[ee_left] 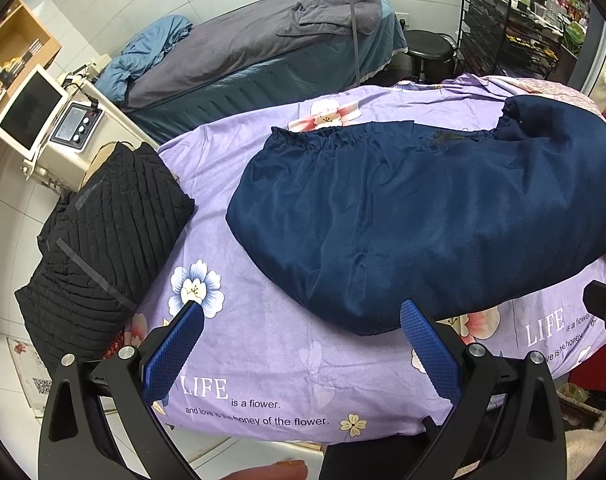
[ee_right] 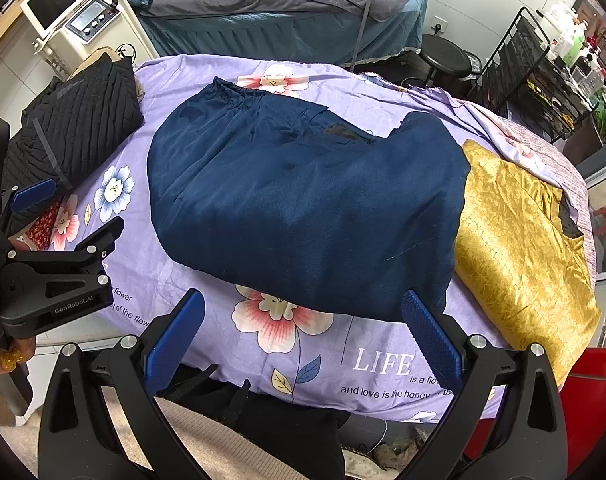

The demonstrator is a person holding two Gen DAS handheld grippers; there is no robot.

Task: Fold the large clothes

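Note:
A navy blue garment (ee_left: 423, 208) with an elastic waistband lies folded on the purple flowered sheet (ee_left: 263, 360); it also shows in the right wrist view (ee_right: 303, 208). My left gripper (ee_left: 303, 316) is open and empty, held just short of the garment's near edge at the table's front. My right gripper (ee_right: 303, 304) is open and empty, its right finger (ee_right: 427, 328) close to the garment's near right corner. The left gripper also shows in the right wrist view (ee_right: 59, 224), at the left, open.
A folded black quilted jacket (ee_left: 103, 232) lies at the table's left end. A gold garment (ee_right: 515, 248) lies right of the navy one. Behind are a bed with grey covers (ee_left: 263, 40), a white machine (ee_left: 67, 120), a black stool (ee_left: 431, 50) and a wire rack (ee_left: 511, 36).

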